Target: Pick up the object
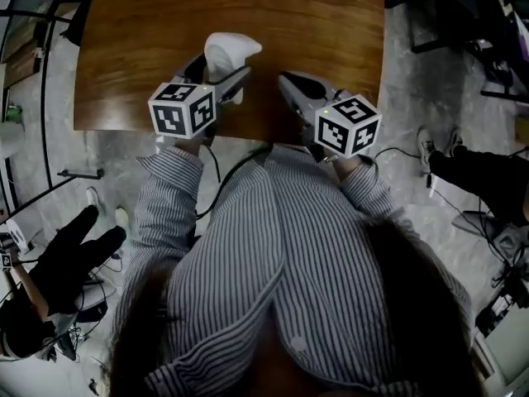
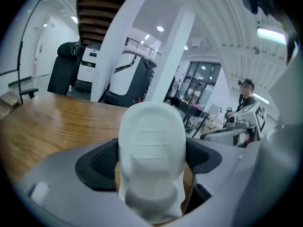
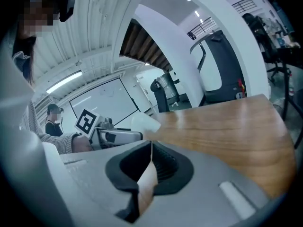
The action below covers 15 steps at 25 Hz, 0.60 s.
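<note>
A white rounded plastic object (image 1: 228, 56) sticks up from between the jaws of my left gripper (image 1: 219, 81), above the brown wooden table (image 1: 149, 31). In the left gripper view the white object (image 2: 151, 160) fills the gap between the two dark pads (image 2: 102, 164), which press on both of its sides. My right gripper (image 1: 289, 85) hovers over the table's near edge, to the right of the left one. Its jaws (image 3: 150, 171) meet with nothing between them. The white object (image 3: 144, 123) and the left gripper (image 3: 116, 136) also show in the right gripper view, off to the left.
The wooden table (image 3: 227, 126) stretches ahead of both grippers. A seated person in black (image 1: 58, 263) is at the lower left on the grey floor, and another person's legs (image 1: 479, 176) are at the right. Chairs and cables stand at the top right (image 1: 463, 15).
</note>
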Tool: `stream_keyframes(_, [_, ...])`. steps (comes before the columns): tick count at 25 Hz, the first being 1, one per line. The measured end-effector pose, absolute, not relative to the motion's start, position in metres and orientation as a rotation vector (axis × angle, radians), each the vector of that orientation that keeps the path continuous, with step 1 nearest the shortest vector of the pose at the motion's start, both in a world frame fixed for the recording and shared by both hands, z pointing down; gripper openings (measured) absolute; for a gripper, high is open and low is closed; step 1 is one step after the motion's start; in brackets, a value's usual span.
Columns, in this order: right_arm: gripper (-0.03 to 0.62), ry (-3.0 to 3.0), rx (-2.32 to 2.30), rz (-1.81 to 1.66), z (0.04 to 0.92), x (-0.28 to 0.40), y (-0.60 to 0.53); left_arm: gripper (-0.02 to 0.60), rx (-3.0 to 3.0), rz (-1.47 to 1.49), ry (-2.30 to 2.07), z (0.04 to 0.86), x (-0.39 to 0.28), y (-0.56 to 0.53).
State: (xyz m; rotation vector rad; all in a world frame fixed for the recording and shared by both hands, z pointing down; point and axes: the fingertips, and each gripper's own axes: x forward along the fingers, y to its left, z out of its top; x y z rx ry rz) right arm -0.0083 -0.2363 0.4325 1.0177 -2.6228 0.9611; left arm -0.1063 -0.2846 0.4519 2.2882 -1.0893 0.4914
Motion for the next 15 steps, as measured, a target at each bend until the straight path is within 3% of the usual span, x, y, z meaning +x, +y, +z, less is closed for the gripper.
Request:
stream_keyframes(7, [0.006, -2.69, 0.998, 0.91, 0.407, -0.023, -0.241, 0.446, 2.237, -0.042, -1.143, 0.401, -0.123, -0.275])
stream_keyframes(15, [0.006, -2.715, 0.935, 0.887, 0.398, -0.04, -0.237, 0.446, 2.159, -0.241, -1.106, 0.4, -0.137, -0.25])
